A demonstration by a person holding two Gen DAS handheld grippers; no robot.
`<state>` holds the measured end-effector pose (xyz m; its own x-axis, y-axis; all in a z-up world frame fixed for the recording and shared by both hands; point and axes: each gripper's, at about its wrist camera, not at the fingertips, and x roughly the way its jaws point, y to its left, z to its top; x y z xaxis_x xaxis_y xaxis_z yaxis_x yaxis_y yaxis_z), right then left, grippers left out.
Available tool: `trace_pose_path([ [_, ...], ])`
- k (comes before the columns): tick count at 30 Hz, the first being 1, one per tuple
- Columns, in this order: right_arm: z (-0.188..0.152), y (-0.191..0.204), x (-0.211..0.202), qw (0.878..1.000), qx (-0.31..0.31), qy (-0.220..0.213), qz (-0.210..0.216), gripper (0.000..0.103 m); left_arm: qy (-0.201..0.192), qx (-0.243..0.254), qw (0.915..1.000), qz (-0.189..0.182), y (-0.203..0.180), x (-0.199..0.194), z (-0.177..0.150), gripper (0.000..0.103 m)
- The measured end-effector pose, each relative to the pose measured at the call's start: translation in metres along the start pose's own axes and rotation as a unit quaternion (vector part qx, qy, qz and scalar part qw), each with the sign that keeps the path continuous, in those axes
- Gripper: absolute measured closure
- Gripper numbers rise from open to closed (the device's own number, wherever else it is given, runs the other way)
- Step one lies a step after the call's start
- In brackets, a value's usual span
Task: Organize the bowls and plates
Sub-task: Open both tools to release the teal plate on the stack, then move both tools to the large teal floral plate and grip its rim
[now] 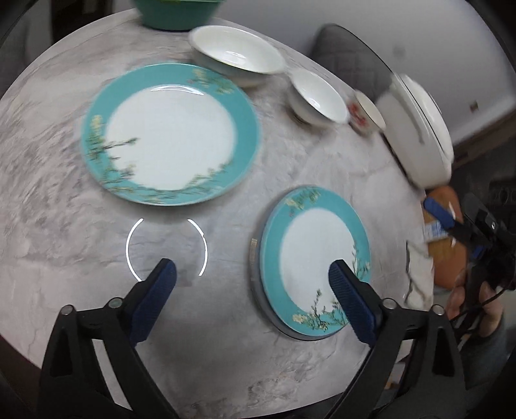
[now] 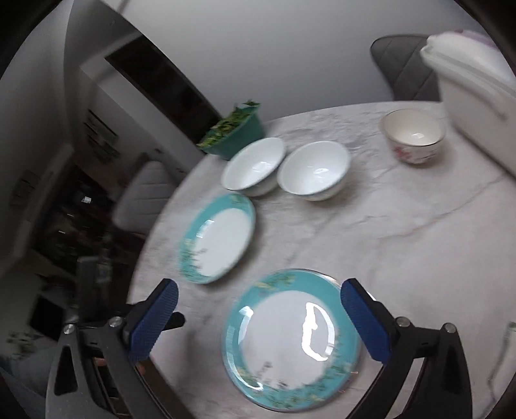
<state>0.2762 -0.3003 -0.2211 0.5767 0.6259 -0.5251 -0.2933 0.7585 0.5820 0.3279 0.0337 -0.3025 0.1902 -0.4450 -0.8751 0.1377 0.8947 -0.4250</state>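
Two teal-rimmed white plates lie on the marble table. The far plate (image 1: pixel 171 133) (image 2: pixel 219 238) lies alone. The near plate (image 1: pixel 314 261) (image 2: pixel 292 338) rests on a grey plate beneath it. Two white bowls (image 1: pixel 237 54) (image 1: pixel 317 96) (image 2: pixel 254 166) (image 2: pixel 314 170) stand behind them, and a small floral bowl (image 1: pixel 366 112) (image 2: pixel 412 135) further right. My left gripper (image 1: pixel 253 274) is open and empty above the table, its right finger over the near plate. My right gripper (image 2: pixel 259 296) is open and empty above the near plate; it also shows in the left wrist view (image 1: pixel 451 219).
A green bowl of greens (image 1: pixel 177 13) (image 2: pixel 235 132) stands at the table's far edge. A white lidded pot (image 1: pixel 419 129) (image 2: pixel 477 103) stands at the right. A grey chair (image 1: pixel 351 54) (image 2: pixel 406 64) is behind the table. The table edge runs close on the left in the right wrist view.
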Motion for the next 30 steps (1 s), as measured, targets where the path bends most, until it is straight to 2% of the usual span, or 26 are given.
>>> trace_pose_path([
  [2,0.011,-0.007,0.008,0.998,0.031,-0.005,0.048,0.0,-0.017,-0.036,0.9992,-0.002,0.019,-0.014,0.006,0.0],
  [3,0.018,-0.011,0.014,0.995,0.052,-0.008,0.079,0.0,-0.026,-0.043,0.9987,0.004,0.028,-0.022,0.011,0.0],
  [5,0.026,-0.011,0.023,0.991,0.075,-0.006,0.109,0.0,-0.044,-0.048,0.9976,0.023,0.044,-0.036,0.021,0.0],
  [8,0.037,-0.001,0.043,0.991,0.075,0.011,0.114,0.0,-0.07,-0.047,0.9951,0.051,0.071,-0.053,0.044,0.0],
  [11,0.045,0.013,0.062,0.993,0.057,0.012,0.103,0.0,-0.074,-0.051,0.9945,0.052,0.102,-0.054,0.07,0.0],
  [17,0.05,0.016,0.111,0.992,0.094,0.023,0.076,0.0,-0.028,-0.017,0.9985,0.044,0.134,-0.018,0.116,0.0],
  [21,0.05,0.013,0.154,0.99,0.116,0.056,0.051,0.001,0.016,0.011,0.9996,0.021,0.138,0.015,0.138,0.0],
  [25,0.05,0.01,0.185,0.987,0.127,0.085,0.04,0.017,0.056,0.053,0.9966,0.031,0.136,0.038,0.15,0.0],
  [26,0.05,0.008,0.191,0.987,0.129,0.094,0.031,0.025,0.068,0.054,0.9955,0.037,0.139,0.044,0.155,0.0],
  [28,0.05,0.004,0.199,0.986,0.129,0.107,0.022,0.034,0.079,0.057,0.9945,0.038,0.145,0.051,0.161,0.0],
  [30,0.05,-0.001,0.206,0.984,0.136,0.115,0.015,0.038,0.085,0.051,0.9939,0.048,0.153,0.058,0.17,0.002],
])
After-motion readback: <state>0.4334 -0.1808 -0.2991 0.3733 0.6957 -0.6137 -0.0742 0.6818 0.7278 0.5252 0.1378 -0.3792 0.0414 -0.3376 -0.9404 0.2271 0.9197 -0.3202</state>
